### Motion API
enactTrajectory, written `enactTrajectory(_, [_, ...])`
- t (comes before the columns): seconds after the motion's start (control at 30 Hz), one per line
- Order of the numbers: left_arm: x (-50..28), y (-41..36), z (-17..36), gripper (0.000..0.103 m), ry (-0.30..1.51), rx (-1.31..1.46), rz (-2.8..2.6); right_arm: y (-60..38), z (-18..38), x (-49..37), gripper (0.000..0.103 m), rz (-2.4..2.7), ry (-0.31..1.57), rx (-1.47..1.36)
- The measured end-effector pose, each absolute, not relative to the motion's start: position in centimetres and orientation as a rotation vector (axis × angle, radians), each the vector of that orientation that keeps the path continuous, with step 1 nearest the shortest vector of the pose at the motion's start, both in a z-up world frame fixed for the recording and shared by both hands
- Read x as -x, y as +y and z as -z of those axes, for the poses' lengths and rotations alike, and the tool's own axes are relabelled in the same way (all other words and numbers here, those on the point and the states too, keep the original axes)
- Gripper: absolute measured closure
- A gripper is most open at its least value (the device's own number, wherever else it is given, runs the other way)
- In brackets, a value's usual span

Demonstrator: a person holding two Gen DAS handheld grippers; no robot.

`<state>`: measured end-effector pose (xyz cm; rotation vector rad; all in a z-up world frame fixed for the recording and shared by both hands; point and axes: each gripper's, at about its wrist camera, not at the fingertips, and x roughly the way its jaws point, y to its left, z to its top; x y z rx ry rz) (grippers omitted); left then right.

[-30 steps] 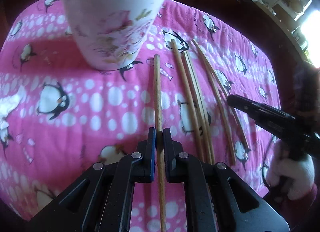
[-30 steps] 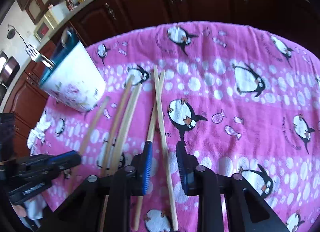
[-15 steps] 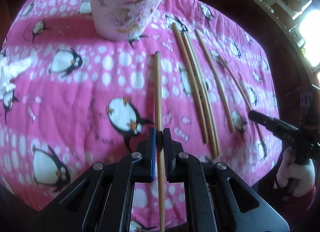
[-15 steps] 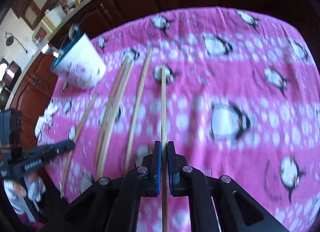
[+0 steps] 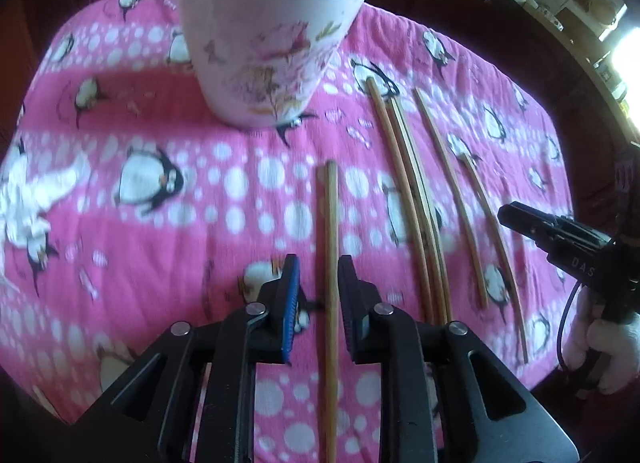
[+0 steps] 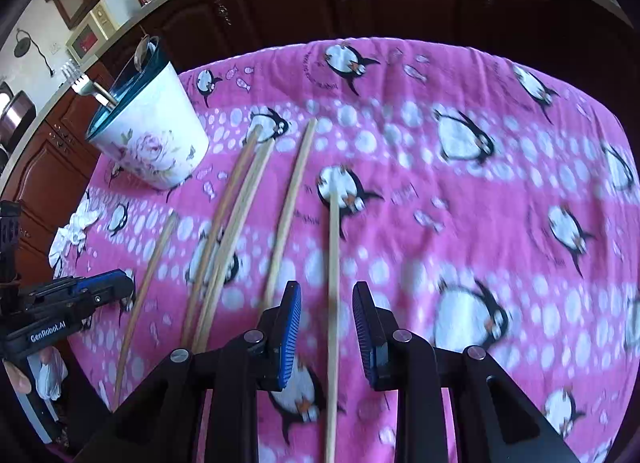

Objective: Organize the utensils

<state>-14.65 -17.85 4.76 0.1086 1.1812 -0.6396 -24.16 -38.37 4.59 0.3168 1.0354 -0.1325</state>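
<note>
Black, blue-padded left tongs (image 5: 318,283) stand apart around a single wooden chopstick (image 5: 331,263); their jaws have just been opening, and the stick lies between the pads with a gap on either side, so it is no longer pinched. It rests flat on the pink penguin-print cloth (image 5: 140,223) that covers the tabletop, pointing up toward the floral utensil cup (image 5: 272,63). Over on the other side the right tongs (image 6: 326,315) show the same thing: jaws just opened, pads clear of a paler chopstick (image 6: 333,283) that runs between them along the cloth. Between the two released sticks lie the rest of the chopsticks, a close pair (image 6: 228,231) almost touching each other and a single one (image 6: 290,207) just beside them, so the wooden sticks form a rough row, all laid roughly the same way. In the left wrist view the right tongs appear at the frame's right edge, held by a hand in a white glove (image 5: 600,347). The cup stands upright beyond the row, near the top ends of the sticks, with a fork (image 6: 86,87) and a spoon already sticking out of its teal rim. Judging by that, the metal cutlery is sorted, and the chopsticks are lined up but not yet in the cup; gathering them seems the remaining work.
</note>
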Motion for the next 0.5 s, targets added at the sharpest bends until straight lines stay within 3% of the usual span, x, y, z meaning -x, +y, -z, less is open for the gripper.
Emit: enactTrajectory(0.5, [11.9,-21.5,-3.9,0.075,1.165,-0.196,0.628,-39.5,-3.2,20.9,0.078,0.126,1.075,-0.323])
